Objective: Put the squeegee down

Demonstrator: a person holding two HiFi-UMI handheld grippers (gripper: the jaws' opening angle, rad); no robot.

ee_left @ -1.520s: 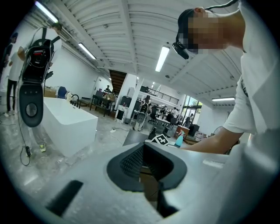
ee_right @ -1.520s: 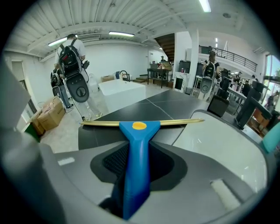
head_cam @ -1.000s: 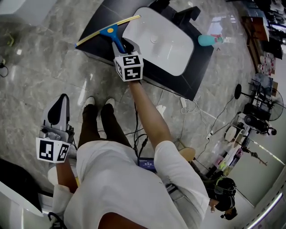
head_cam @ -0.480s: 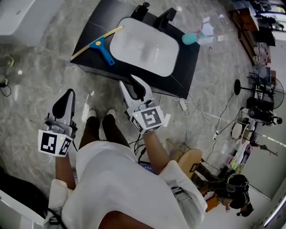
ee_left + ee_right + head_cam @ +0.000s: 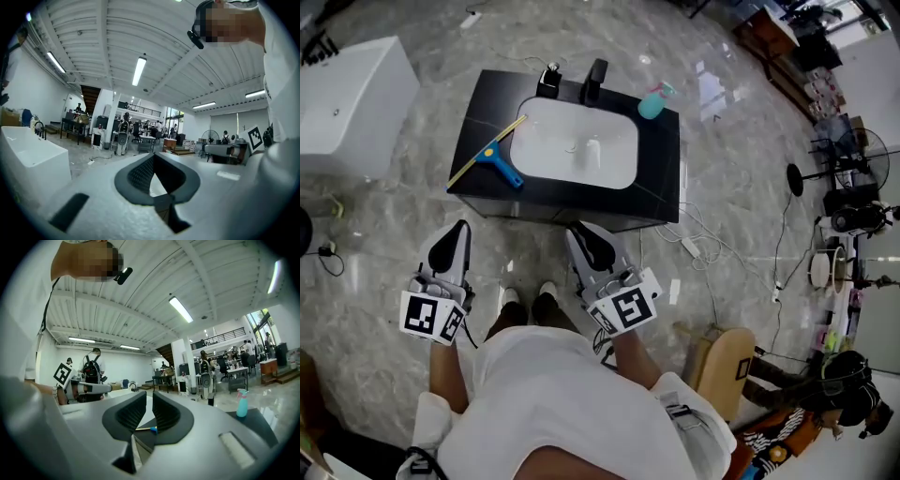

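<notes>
Squeegee (image 5: pixel 492 155) on counter (image 5: pixel 661 192) edge; right gripper (image 5: pixel 150 394) fingers (image 5: pixel 132 412) empty, closing; left gripper (image 5: pixel 153 156) fingers (image 5: pixel 140 173) seemingly together.

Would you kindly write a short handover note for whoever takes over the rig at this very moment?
Left gripper: jaws together, empty, away from the counter.
Right gripper: jaws closing, a narrow gap left, nothing between them.
Squeegee: lies flat on the black counter, left of the white basin; neither gripper touches it.
Done: squeegee put down.
Left: nothing that shows.
</notes>
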